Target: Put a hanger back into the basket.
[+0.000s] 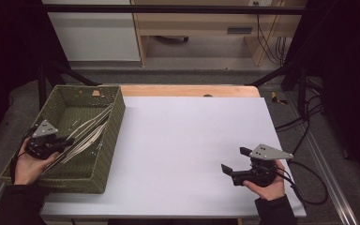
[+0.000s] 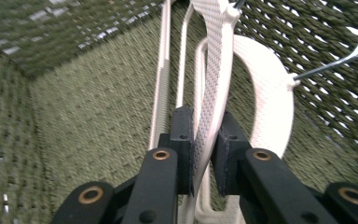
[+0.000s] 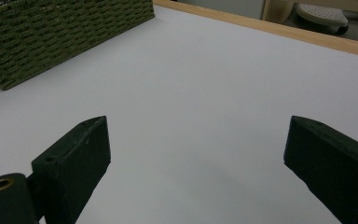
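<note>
Several white clothes hangers lie slanted in a green woven basket at the table's left. My left gripper reaches into the basket near its left wall. In the left gripper view its jaws stand narrow around a textured white hanger, and both pads lie against the strip. More hangers rest behind it against the basket wall, with a metal hook at the right. My right gripper rests low over the white table top at the front right, jaws wide open with nothing between them.
A white sheet covers the wooden table. The basket's corner stands far left in the right gripper view. Cables trail off the table's right edge. Dark frame bars and furniture stand beyond the far edge.
</note>
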Demonstrator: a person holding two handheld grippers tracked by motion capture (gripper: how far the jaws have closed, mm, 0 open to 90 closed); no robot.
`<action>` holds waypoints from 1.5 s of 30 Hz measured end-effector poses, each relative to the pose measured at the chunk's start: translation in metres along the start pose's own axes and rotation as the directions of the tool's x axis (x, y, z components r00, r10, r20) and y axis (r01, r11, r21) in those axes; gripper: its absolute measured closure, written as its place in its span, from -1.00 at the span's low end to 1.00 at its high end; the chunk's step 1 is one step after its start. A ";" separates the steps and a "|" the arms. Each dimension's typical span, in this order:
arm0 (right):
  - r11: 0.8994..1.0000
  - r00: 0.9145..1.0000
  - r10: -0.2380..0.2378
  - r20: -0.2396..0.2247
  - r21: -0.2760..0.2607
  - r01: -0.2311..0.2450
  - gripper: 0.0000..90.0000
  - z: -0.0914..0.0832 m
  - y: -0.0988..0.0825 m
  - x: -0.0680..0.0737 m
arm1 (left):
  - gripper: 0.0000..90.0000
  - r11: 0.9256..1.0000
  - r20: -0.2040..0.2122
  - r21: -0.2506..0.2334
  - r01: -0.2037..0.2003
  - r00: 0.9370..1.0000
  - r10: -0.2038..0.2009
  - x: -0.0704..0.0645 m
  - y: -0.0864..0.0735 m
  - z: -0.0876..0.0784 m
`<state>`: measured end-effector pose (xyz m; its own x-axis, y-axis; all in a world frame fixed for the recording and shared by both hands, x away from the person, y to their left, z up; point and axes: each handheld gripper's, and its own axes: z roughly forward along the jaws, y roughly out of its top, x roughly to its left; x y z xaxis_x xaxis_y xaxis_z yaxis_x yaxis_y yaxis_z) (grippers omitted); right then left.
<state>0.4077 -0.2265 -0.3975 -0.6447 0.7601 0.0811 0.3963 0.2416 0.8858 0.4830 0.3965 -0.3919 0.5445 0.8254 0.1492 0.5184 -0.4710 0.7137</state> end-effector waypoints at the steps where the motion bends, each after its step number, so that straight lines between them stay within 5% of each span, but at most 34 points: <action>1: 1.000 1.000 -0.001 -0.001 0.000 0.001 -0.83 0.000 0.000 0.000 | 0.74 1.000 0.013 0.017 -0.004 1.000 0.004 0.000 0.001 0.000; 7: 1.000 1.000 -0.001 -0.001 -0.002 0.001 -0.83 0.000 0.000 0.000 | 0.51 0.999 0.067 -0.012 0.034 0.997 -0.033 -0.003 0.003 0.000; 12: 1.000 1.000 -0.004 -0.002 0.000 0.004 -0.83 0.000 0.000 0.000 | 0.30 0.999 0.061 -0.025 0.035 0.998 -0.034 -0.005 0.005 -0.001; 20: 1.000 1.000 0.000 -0.003 -0.002 0.000 -0.83 0.000 0.000 0.000 | -0.03 0.990 0.069 -0.124 0.069 0.996 -0.061 -0.004 0.008 -0.014; 24: 1.000 1.000 0.001 -0.004 -0.003 -0.001 -0.83 0.000 0.000 0.000 | -0.18 0.976 0.066 -0.197 0.092 0.995 -0.080 -0.009 0.015 -0.025; 33: 1.000 1.000 0.005 -0.002 -0.028 -0.005 -0.85 -0.004 0.001 0.000 | -0.58 0.914 0.115 -0.390 0.114 0.991 -0.075 -0.048 0.038 -0.048; 37: 0.999 1.000 0.002 -0.002 -0.036 -0.002 -0.86 -0.006 0.001 -0.002 | -0.72 0.895 0.149 -0.430 0.120 0.987 -0.060 -0.068 0.045 -0.052; 43: 0.999 1.000 0.012 0.005 -0.052 -0.012 -0.87 -0.010 0.002 -0.002 | -0.88 0.881 0.199 -0.451 0.142 0.978 -0.057 -0.100 0.048 -0.047; 45: 0.998 1.000 0.011 0.012 -0.057 -0.010 -0.87 -0.010 0.002 -0.003 | -0.89 0.882 0.206 -0.452 0.131 0.978 -0.040 -0.109 0.049 -0.044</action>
<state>0.4036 -0.2346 -0.3915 -0.6326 0.7697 0.0857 0.3655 0.1992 0.9093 0.4202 0.2965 -0.3430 0.6473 0.7619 -0.0234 0.2305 -0.1664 0.9587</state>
